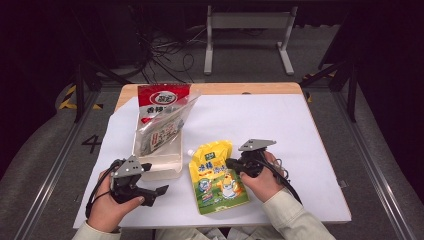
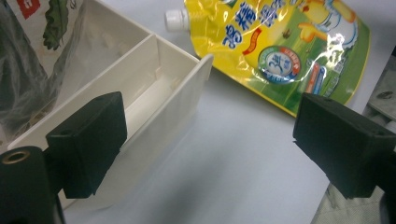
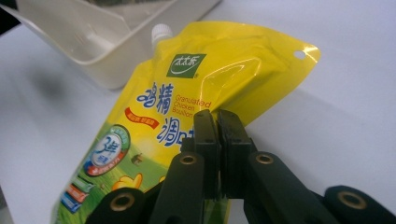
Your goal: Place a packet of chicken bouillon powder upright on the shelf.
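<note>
A white sheet covers most of a pale wooden worktop [image 1: 210,89], whose bare wood shows as a strip along the far edge. Around it the room is dark, with a grey floor, a tangle of black cables [image 1: 165,52] and the legs of a light metal frame [image 1: 247,37] beyond the far edge. Near the front of the sheet lies a yellow spouted pouch [image 1: 217,177] printed with a cartoon chick, its white cap pointing toward a cream divided tray [image 1: 157,162] just to its left. A red-topped clear bag [image 1: 162,117] leans in the tray's far compartment, while the near compartment looks empty. The right hand-held gripper [image 1: 231,163] is clenched on the pouch's right edge, the thin yellow film pinched between its black pads, and that side of the pouch is raised off the sheet. The left hand-held gripper [image 1: 159,192] sits released, jaws spread wide, near the tray's front corner and holding nothing.
</note>
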`<state>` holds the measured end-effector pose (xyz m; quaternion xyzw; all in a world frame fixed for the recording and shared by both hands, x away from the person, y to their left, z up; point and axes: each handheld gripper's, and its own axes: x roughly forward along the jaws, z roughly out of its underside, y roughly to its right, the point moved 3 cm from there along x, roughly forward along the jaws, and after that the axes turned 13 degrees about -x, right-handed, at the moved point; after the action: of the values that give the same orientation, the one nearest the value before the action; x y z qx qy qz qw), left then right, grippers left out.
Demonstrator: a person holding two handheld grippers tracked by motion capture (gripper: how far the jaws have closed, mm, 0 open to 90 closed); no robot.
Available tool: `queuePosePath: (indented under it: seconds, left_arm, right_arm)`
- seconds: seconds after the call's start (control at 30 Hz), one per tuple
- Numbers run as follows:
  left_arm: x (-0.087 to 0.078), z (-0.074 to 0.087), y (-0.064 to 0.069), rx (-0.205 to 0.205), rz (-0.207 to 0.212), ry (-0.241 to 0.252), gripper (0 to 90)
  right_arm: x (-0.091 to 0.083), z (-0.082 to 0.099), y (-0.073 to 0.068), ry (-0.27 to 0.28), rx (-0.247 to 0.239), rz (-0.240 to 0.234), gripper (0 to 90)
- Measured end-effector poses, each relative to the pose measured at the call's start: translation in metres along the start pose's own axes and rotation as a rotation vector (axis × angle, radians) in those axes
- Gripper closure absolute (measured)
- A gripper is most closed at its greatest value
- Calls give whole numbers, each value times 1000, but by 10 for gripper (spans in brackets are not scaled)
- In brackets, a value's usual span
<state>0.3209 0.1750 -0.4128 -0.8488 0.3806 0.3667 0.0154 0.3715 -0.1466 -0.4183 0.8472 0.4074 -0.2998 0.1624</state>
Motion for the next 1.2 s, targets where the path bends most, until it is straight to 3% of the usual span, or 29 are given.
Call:
queuePosePath:
  seconds: [0.27,0.53,0.77,1.0,1.07,1.2]
  left_arm:
    - [-8,-4,9,18,22,35,131]
    - [-6,-8,29,41,82,61,136]
    - [6,-10,42,45,131,84,132]
    - [29,-18,50,47,152,60,125]
    - [34,-19,51,39,158,55,125]
    - [45,-22,51,-23,173,57,132]
  right_arm:
    - [-24,-8,-1,73,-18,24,868]
    - [-41,-17,-8,129,-58,33,869]
    - [-55,-23,-12,180,-78,48,869]
    - [-70,-29,-17,226,-100,62,870]
    - [-73,-31,-18,236,-104,62,870]
    - [-77,-33,-23,242,-114,56,870]
